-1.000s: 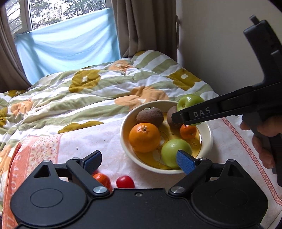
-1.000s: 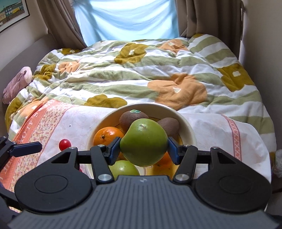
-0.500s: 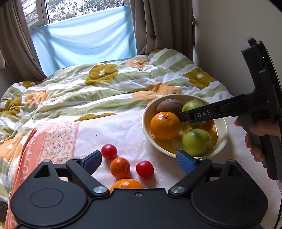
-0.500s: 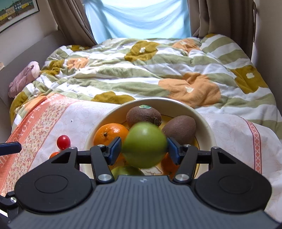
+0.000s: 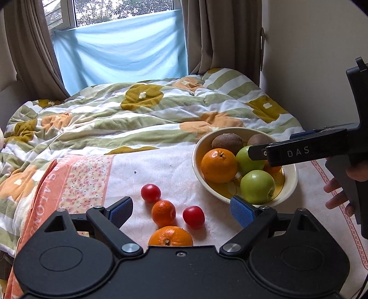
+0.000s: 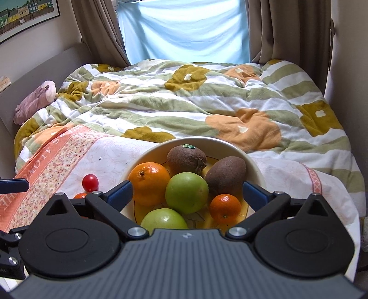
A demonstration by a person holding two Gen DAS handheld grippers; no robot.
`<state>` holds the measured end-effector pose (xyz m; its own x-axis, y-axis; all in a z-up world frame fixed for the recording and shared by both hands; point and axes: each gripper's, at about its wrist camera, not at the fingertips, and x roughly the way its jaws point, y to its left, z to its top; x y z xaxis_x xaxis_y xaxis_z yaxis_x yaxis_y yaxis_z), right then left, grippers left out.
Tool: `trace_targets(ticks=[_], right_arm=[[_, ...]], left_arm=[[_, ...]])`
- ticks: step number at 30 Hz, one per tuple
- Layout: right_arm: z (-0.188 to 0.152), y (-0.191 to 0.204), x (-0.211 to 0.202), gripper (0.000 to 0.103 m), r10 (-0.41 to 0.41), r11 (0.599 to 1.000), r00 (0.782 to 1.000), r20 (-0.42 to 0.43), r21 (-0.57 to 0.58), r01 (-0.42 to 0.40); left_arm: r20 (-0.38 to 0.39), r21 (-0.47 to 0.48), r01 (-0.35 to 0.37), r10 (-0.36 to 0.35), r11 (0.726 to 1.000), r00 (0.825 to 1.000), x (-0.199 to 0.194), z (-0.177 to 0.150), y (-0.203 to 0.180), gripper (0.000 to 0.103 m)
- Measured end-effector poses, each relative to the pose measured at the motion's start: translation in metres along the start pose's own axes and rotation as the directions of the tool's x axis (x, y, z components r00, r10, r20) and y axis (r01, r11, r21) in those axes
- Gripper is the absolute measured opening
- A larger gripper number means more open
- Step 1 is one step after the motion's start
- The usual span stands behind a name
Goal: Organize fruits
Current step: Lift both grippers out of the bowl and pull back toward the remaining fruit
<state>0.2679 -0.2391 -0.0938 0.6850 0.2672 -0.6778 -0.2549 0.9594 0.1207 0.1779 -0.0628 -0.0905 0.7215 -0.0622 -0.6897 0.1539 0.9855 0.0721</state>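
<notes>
A bed (image 5: 138,119) (floral quilt) carries a white cloth (image 5: 179,170) with bowl (image 5: 292,181) and loose fruit (image 5: 163,212)

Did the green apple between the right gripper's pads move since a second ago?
Yes. The green apple has dropped out from between the opening pads of the right gripper and now rests in the bowl, against the kiwis.

Soft daylight comes through the window (image 5: 119,16) behind, both views sharp, edges bowed and dark-cornered by fisheye.
</notes>
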Motion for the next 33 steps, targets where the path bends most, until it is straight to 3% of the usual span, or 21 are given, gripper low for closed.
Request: trace_targets(ticks=[18, 28, 33], right_arm=[[-0.008, 0.017, -0.114, 0.103, -0.046, 0.998, 0.997, 0.064, 0.054, 0.043], [-0.009, 0.057, -0.162, 0.103, -0.068, 0.995, 0.995, 0.074, 0.076, 0.062], [-0.013, 0.087, -0.167, 0.103, -0.110, 0.990, 0.991, 0.080, 0.093, 0.102]], left_arm=[[0.131, -0.018, 0.052, -0.049, 0.998, 0.990, -0.084, -0.006, -0.017, 0.094], [0.167, 0.024, 0.028, -0.032, 0.999, 0.986, -0.116, -0.009, 0.021, 0.098], [0.165, 0.053, 0.053, -0.061, 0.997, 0.984, -0.119, -0.013, 0.048, 0.100]])
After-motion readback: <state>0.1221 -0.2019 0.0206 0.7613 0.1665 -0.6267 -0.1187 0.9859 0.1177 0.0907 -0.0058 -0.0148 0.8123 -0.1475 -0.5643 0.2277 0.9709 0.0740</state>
